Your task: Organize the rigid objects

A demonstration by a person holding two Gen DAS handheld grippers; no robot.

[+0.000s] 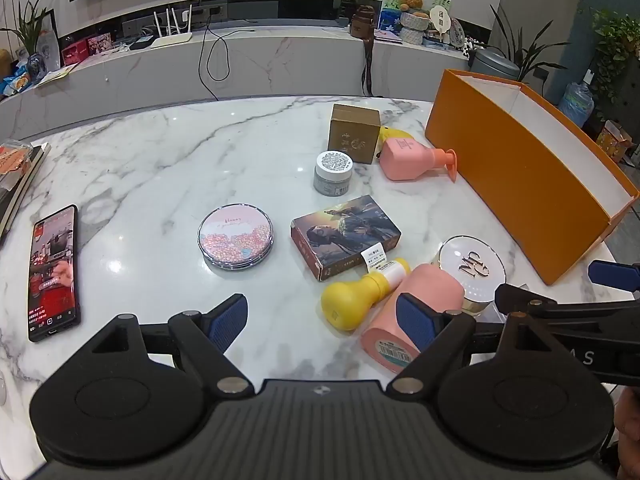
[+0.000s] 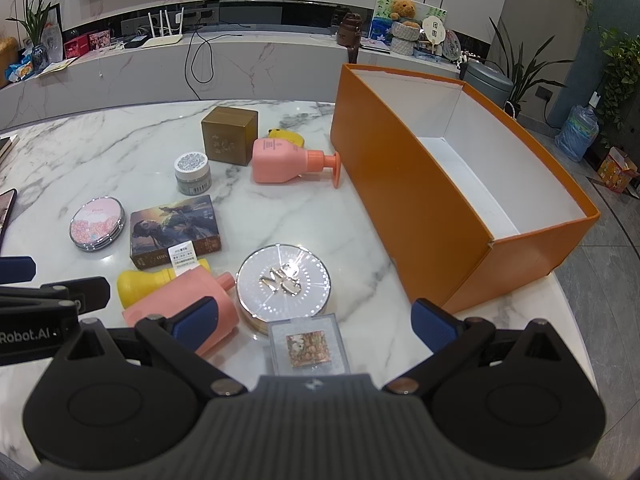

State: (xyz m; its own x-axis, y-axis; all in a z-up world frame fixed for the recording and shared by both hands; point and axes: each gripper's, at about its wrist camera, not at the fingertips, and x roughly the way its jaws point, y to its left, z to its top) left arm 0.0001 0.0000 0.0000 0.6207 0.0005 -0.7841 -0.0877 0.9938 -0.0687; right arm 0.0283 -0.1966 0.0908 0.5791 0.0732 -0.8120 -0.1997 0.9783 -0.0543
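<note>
An open, empty orange box point(image 2: 420, 184) stands on the right of the marble table point(image 1: 160, 168); it also shows in the left wrist view point(image 1: 520, 184). Loose items lie left of it: a gold cube box point(image 2: 229, 136), a grey jar point(image 2: 193, 174), a pink pump bottle point(image 2: 288, 160), a picture box point(image 2: 174, 226), a floral compact point(image 2: 97, 222), a yellow bottle point(image 2: 148, 280), a pink bottle point(image 2: 192, 308), a white round compact point(image 2: 284, 282) and a small clear case point(image 2: 306, 346). My left gripper point(image 1: 324, 320) is open and empty above the near table. My right gripper point(image 2: 314, 320) is open and empty over the clear case.
A phone point(image 1: 52, 272) with its screen lit lies at the table's left. Books point(image 1: 16, 172) sit at the far left edge. A yellow toy point(image 1: 394, 134) lies behind the pump bottle. A marble counter point(image 1: 240, 60) with clutter runs behind the table.
</note>
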